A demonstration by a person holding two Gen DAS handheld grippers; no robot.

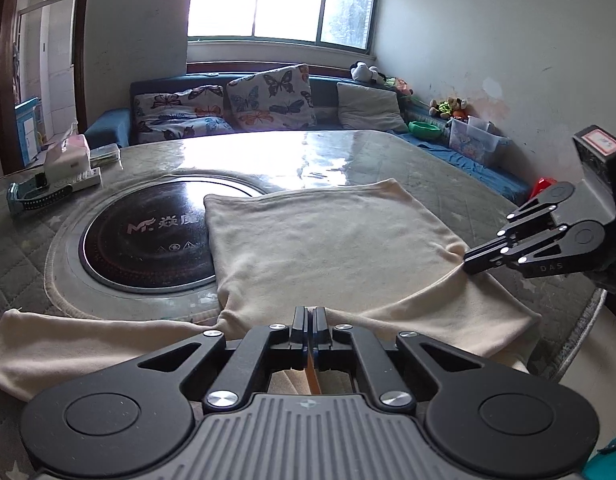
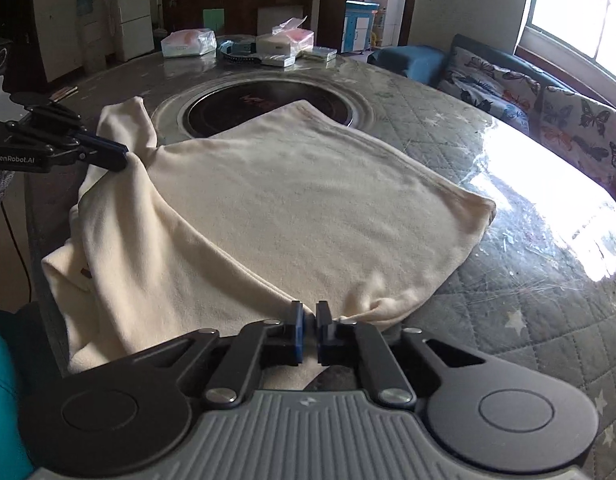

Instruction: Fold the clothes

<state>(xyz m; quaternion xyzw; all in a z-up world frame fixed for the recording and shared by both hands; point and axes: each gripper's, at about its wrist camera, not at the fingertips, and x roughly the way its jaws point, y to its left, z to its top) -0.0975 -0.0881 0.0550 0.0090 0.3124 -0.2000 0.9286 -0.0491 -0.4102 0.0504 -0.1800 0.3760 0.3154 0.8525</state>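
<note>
Each camera sits just behind its own gripper, low and very close over the table. The left one faces the window; the right one faces the fridge. Both see the cream shirt and the round cooktop.

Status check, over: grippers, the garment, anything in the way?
Left gripper and right gripper both shut on cream garment. Garment flat on table, overlapping the inset cooktop. Nothing blocking.

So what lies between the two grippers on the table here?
Only the cream fabric garment spans from the left gripper to the right gripper, as the right wrist view shows.
</note>
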